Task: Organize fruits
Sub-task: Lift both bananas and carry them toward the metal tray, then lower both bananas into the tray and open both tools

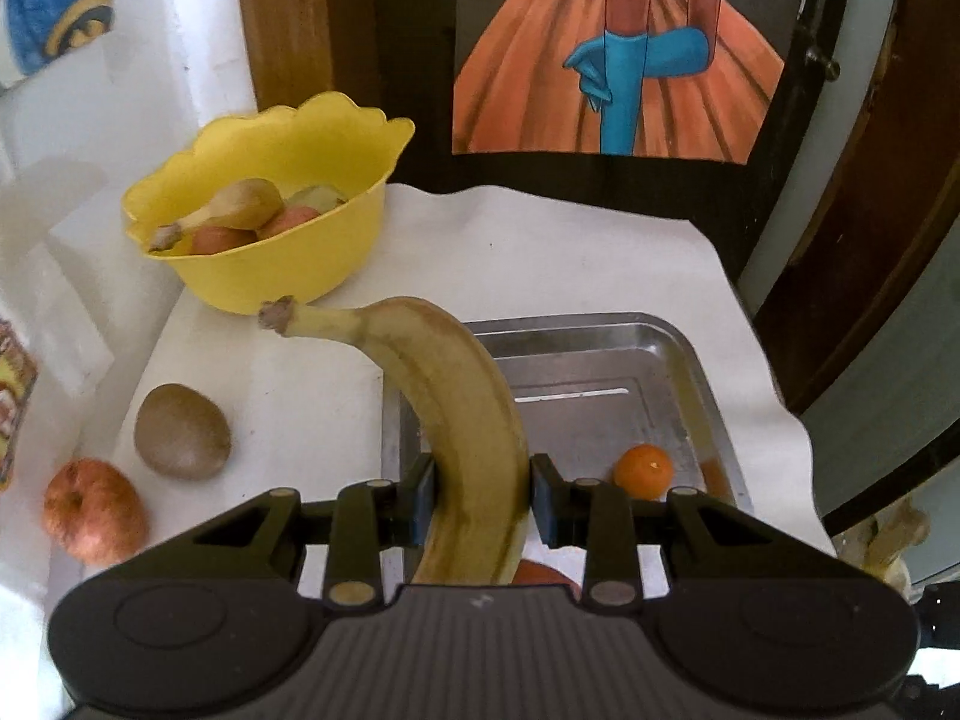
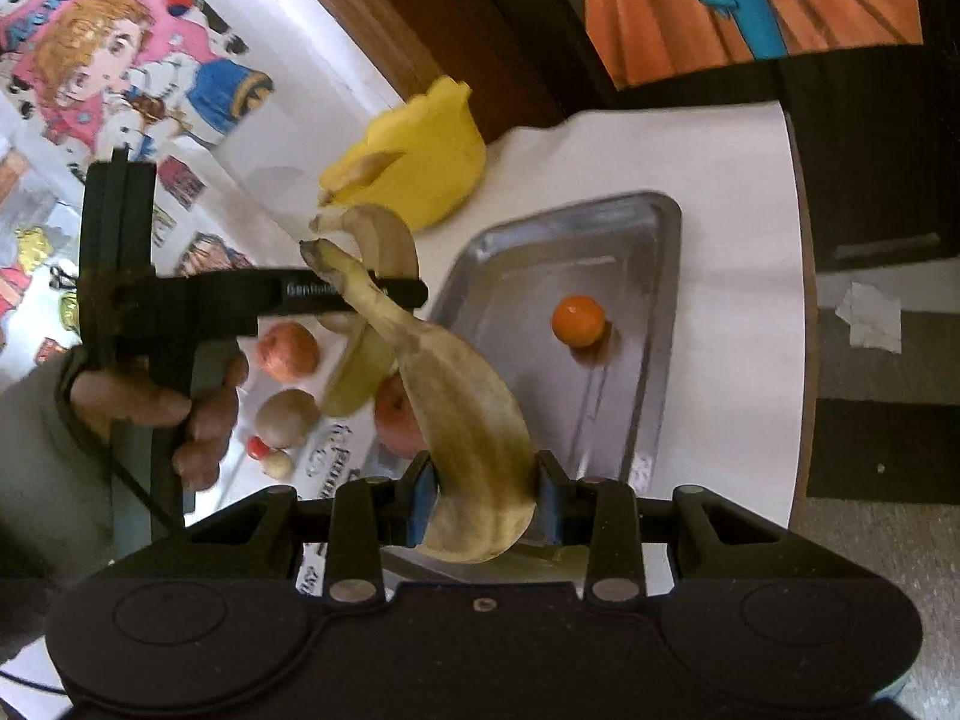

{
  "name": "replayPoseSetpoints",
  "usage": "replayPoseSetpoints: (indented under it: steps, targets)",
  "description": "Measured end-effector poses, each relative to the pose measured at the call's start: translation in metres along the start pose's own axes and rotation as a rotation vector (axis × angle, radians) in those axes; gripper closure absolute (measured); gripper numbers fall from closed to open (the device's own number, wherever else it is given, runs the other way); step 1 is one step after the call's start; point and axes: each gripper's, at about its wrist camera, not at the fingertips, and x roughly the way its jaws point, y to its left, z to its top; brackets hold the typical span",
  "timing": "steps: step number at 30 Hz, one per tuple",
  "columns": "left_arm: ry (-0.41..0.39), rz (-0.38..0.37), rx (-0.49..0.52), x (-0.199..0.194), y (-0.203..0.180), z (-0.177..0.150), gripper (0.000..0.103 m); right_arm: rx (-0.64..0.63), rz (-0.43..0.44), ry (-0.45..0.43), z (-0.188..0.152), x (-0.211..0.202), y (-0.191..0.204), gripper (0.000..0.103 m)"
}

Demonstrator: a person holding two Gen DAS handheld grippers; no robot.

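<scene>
In the left wrist view my left gripper [image 1: 480, 498] is shut on a yellow banana [image 1: 444, 384], which curves up over the near left corner of a metal tray [image 1: 678, 348]. A small orange [image 1: 643, 471] lies in that tray. A yellow bowl [image 1: 264, 276] at the back left holds a banana and apples. In the right wrist view my right gripper [image 2: 483, 498] is shut on a browner banana [image 2: 468, 420] above the tray's near end [image 2: 648, 222]. The left gripper [image 2: 408, 291] appears side-on there, held by a hand [image 2: 150, 408], with its banana [image 2: 384, 234].
A kiwi [image 1: 182, 431] and a red apple [image 1: 93, 510] lie on the white table left of the tray. The right wrist view shows two apples [image 2: 288, 351] [image 2: 396, 414], the kiwi [image 2: 287, 417] and two small balls [image 2: 267, 453]. Posters cover the wall and door behind.
</scene>
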Motion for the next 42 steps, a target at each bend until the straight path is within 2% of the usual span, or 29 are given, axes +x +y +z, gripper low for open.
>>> replayPoseSetpoints:
  steps: [8, 15, 22, 33, 39, 41, 42]
  targets:
    - [0.043, -0.023, 0.031, 0.033, 0.003, 0.012, 0.067, 0.056, -0.019, 0.003, 0.019, 0.03, -0.013, 0.066]
    - [0.072, -0.046, 0.028, 0.05, 0.007, 0.012, 0.067, 0.019, -0.019, 0.009, 0.054, 0.055, -0.02, 0.066]
    - [0.082, -0.042, -0.027, 0.054, 0.014, 0.007, 0.067, 0.033, -0.036, 0.012, 0.075, 0.085, -0.027, 0.064]
    - [0.095, -0.019, -0.043, 0.059, 0.018, 0.002, 0.066, -0.027, 0.004, -0.005, 0.101, 0.118, -0.02, 0.061]
    - [0.084, -0.019, -0.046, 0.055, 0.015, 0.002, 0.066, 0.011, 0.026, -0.037, 0.105, 0.121, -0.017, 0.063]
    - [0.082, -0.016, -0.044, 0.052, 0.015, 0.0, 0.064, 0.006, 0.018, -0.046, 0.105, 0.119, -0.016, 0.063]
    - [0.08, -0.016, -0.045, 0.05, 0.015, 0.0, 0.059, 0.001, 0.012, -0.049, 0.105, 0.118, -0.015, 0.062]
